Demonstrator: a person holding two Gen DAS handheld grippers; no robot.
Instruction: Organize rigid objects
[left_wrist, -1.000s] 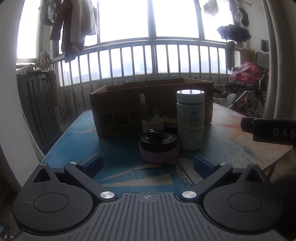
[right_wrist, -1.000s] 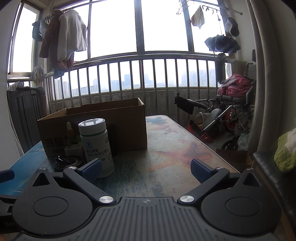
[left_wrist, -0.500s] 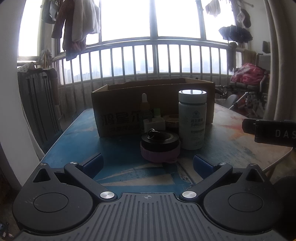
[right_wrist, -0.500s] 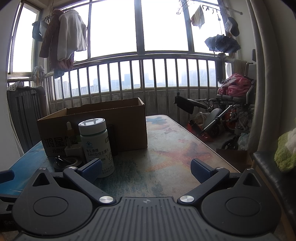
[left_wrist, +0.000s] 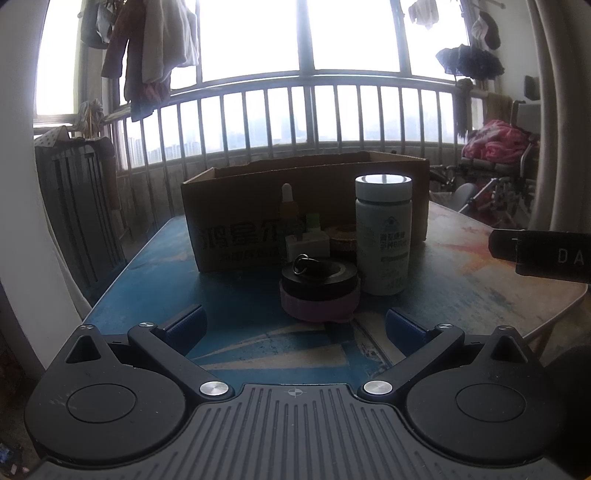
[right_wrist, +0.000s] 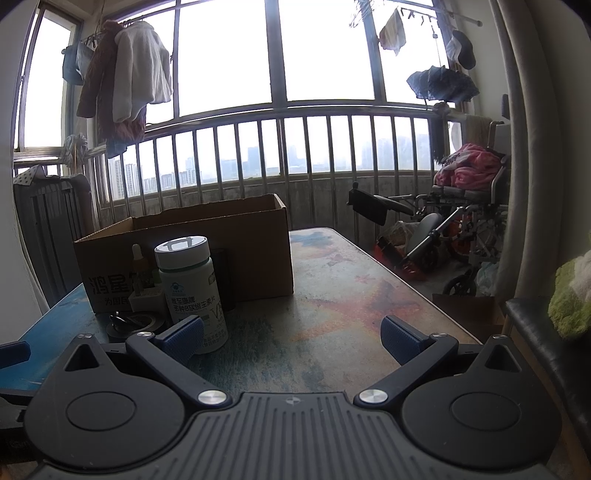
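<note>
Two stacked tape rolls (left_wrist: 319, 291) sat mid-table ahead of the left gripper (left_wrist: 295, 326), jaws apart; right gripper (right_wrist: 293, 338) likewise spread; the left had crept closer.

Left handheld gripper (left_wrist: 294, 326): matte black plastic body with a ribbed grey central plate bearing a small crosshair mark. Two round black hubs with recessed discs flank it, each with a raised triangular boss. Angled black link arms carry silver screws at both ends. Textured blue finger pads (left_wrist: 186, 326) tip the links. Right handheld gripper (right_wrist: 292, 334): identical construction; its side housing shows white lettering "DA".
</note>
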